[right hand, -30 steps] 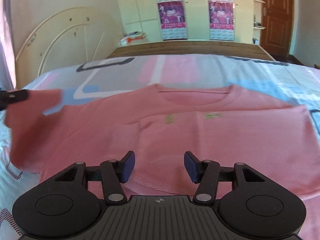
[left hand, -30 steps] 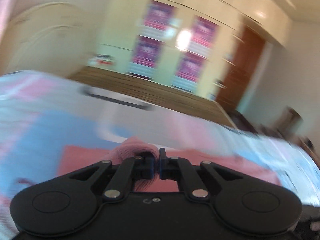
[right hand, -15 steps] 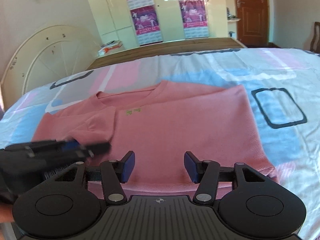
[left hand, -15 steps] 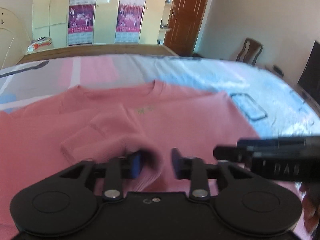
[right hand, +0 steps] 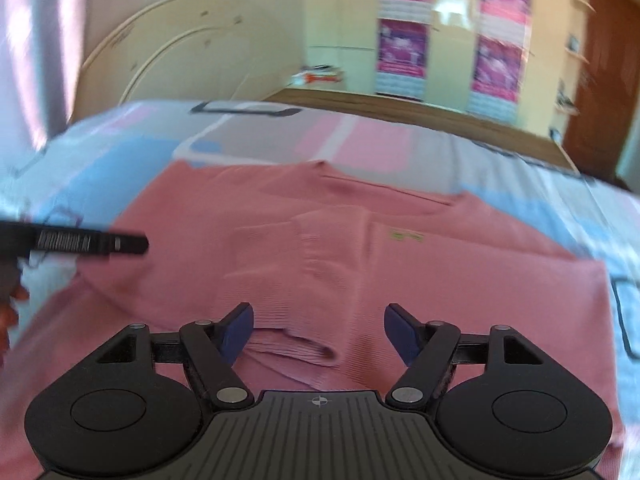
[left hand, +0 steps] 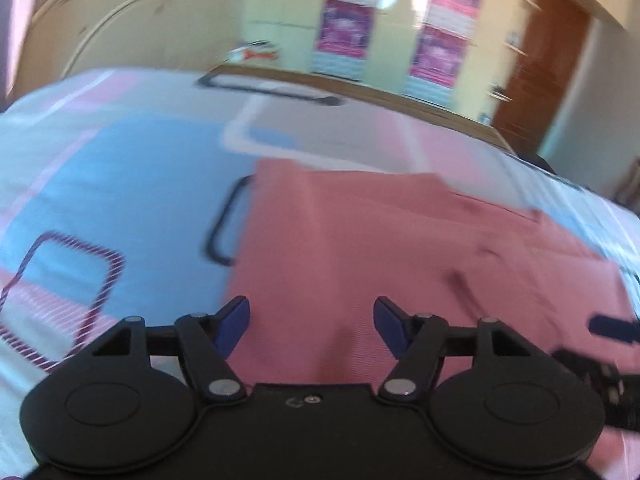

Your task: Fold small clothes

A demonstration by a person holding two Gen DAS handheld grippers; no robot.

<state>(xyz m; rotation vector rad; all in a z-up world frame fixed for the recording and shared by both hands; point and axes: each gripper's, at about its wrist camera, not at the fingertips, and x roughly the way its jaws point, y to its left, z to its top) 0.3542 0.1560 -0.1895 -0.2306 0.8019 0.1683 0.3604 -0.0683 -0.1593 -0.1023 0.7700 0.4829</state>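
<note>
Pink knit fabric fills the middle of the left wrist view: the pink sweater [left hand: 360, 240] lies flat on the bed [left hand: 120, 184], whose cover is printed in blue, pink and white blocks with dark rounded outlines. The garment's left edge runs straight down the frame, and bare bedcover shows beside it toward the bed's left edge. The left gripper [left hand: 311, 322] hovers over the near part of the sweater with its blue-padded jaws spread wide and nothing between them. At the right edge of this view a dark blurred piece of the other tool shows over the fabric. Beyond the bed's far edge stand a cream wardrobe [left hand: 392, 28] with purple posters and a brown door [left hand: 536, 56]. The whole view is smeared by motion.

From the right wrist view, the sweater [right hand: 460, 280] spreads across the bed [right hand: 260, 128] with its neckline toward the far edge. A sleeve [right hand: 304, 264] is folded inward across the chest, its ribbed cuff lying just ahead of the right gripper [right hand: 318, 328]. That gripper's jaws are also spread apart, holding nothing, above the fabric. The left gripper [right hand: 100, 242] reaches in from the left edge of the frame, over the sweater's left side; its jaws cannot be read from here. A curved cream headboard [right hand: 168, 48] stands past the bed's far left corner.
</note>
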